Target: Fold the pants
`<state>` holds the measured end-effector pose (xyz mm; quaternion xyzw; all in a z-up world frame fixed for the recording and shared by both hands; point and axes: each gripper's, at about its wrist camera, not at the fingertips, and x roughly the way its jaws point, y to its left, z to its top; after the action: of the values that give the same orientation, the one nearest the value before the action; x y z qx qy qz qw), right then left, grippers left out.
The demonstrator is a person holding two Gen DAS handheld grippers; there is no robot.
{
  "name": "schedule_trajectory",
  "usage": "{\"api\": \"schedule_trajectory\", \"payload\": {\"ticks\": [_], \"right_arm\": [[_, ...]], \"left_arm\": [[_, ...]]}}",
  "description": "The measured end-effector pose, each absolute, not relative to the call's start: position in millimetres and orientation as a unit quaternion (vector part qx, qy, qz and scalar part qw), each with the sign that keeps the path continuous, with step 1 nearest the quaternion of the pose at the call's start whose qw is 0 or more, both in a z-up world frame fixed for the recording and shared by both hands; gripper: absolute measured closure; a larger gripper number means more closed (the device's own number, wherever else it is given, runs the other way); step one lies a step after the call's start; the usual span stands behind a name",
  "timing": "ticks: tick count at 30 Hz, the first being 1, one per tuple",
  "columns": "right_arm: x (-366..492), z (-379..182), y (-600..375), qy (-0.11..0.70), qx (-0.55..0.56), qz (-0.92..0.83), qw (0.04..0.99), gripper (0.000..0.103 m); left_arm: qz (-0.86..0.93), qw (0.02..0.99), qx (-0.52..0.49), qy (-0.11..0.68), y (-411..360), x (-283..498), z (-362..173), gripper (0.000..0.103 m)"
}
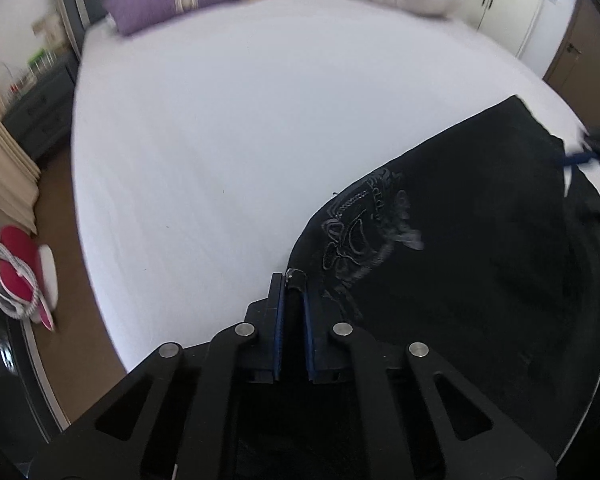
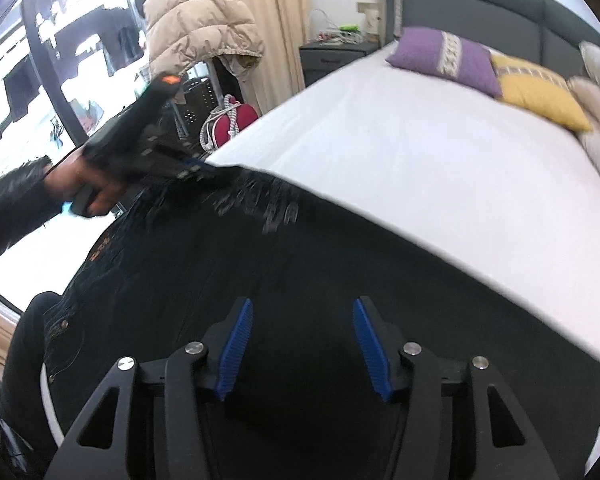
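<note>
Black pants point(image 1: 460, 248) are spread across the near edge of a white bed point(image 1: 240, 140), filling the lower right of the left wrist view and the lower half of the right wrist view. The left gripper point(image 1: 292, 280) is seen pressed together on a corner of the pants at the bottom centre. The right gripper point(image 2: 303, 308) is held over the dark cloth with its jaws apart, nothing pinched. A purple pillow point(image 2: 444, 58) and a yellow pillow point(image 2: 540, 94) lie at upper right.
</note>
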<state>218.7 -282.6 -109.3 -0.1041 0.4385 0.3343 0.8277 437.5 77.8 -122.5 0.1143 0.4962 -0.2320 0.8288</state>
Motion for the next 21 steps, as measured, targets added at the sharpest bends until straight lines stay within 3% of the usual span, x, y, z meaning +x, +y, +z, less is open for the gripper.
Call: {"api": "schedule_trajectory", "payload": {"ticks": [11,12,15,21], "right_arm": [[282,-124,-212,0.448,-0.253,0.355,0.780,0.047],[288,-131,-209,0.461,-0.251,0.354,0.774,0.050],[295,-145,-202,0.491,-0.248,0.353,0.757,0.091],[291,-130,-216,0.497,-0.157,0.339,0.783,0.097]], "left_arm": [[-0.244,0.860,0.132,0.428,93,370,-88,0.096],[-0.244,0.861,0.128,0.428,94,371,-84,0.096],[-0.242,0.864,0.114,0.427,94,353,-84,0.096],[-0.242,0.869,0.093,0.421,102,300,-69,0.096]]}}
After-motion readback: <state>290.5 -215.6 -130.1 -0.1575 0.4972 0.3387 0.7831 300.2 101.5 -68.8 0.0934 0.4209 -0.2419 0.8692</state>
